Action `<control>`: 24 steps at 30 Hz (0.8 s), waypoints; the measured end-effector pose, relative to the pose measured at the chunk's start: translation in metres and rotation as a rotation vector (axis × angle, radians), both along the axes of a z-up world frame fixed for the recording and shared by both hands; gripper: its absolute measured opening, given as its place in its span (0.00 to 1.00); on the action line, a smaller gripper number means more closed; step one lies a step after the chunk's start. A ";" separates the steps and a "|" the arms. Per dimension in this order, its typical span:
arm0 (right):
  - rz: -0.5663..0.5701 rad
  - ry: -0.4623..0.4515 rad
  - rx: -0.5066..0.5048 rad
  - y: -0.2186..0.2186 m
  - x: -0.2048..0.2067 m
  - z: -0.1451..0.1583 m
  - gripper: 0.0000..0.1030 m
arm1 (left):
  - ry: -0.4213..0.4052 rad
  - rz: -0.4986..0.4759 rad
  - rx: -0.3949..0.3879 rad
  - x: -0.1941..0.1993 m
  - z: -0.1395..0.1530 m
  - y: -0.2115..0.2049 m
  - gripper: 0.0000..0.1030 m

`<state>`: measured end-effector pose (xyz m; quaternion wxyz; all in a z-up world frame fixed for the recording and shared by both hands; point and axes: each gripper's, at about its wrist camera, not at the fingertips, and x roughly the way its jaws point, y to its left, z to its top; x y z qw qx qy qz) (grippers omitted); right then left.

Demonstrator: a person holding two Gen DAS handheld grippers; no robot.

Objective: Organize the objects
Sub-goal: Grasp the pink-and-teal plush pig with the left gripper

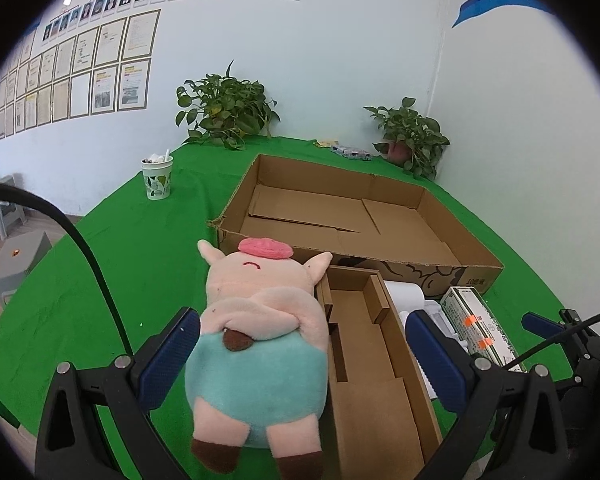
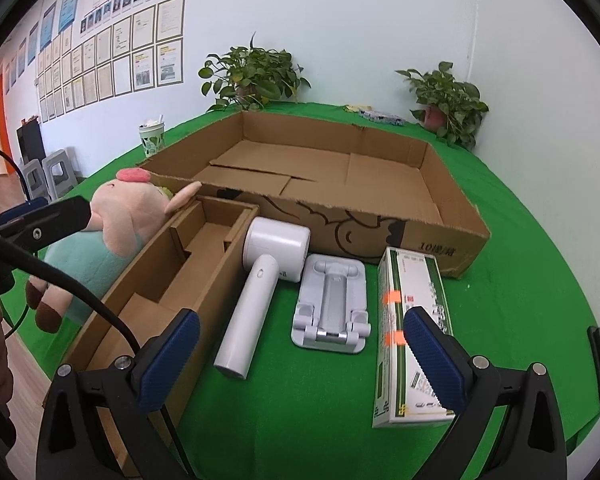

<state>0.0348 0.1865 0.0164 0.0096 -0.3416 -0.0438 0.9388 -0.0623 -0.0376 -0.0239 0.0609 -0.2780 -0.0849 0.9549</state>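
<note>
A pink plush pig (image 1: pixel 256 332) in teal shorts lies face down on the green table, between the wide-open fingers of my left gripper (image 1: pixel 300 344); it also shows in the right wrist view (image 2: pixel 120 220). A narrow cardboard insert box (image 1: pixel 372 360) lies beside it on the right. My right gripper (image 2: pixel 300 344) is open and empty above a white hair dryer (image 2: pixel 260 280), a white folding phone stand (image 2: pixel 332 304) and a green-and-white carton (image 2: pixel 412 332). A large shallow cardboard tray (image 2: pixel 380 184) sits behind them, with nothing in it.
A paper cup (image 1: pixel 157 178) stands at the table's left. Two potted plants (image 1: pixel 224 108) (image 1: pixel 412 136) stand at the back edge, with a small patterned packet (image 1: pixel 350 152) between them. Grey stools (image 2: pixel 56 172) stand on the floor at left.
</note>
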 end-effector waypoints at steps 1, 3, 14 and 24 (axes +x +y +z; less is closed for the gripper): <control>0.001 0.003 0.001 0.000 -0.001 0.003 0.99 | -0.003 -0.004 0.024 0.001 -0.001 -0.007 0.99; 0.020 0.003 -0.002 -0.001 -0.004 0.010 0.99 | -0.013 -0.019 0.090 0.002 -0.005 -0.024 0.99; 0.516 0.098 0.048 -0.086 -0.014 0.105 0.99 | -0.157 -0.129 0.292 -0.007 -0.055 -0.055 0.98; 0.731 -0.132 -0.117 -0.160 -0.080 0.076 0.99 | -0.148 -0.112 0.363 0.011 -0.075 -0.075 0.65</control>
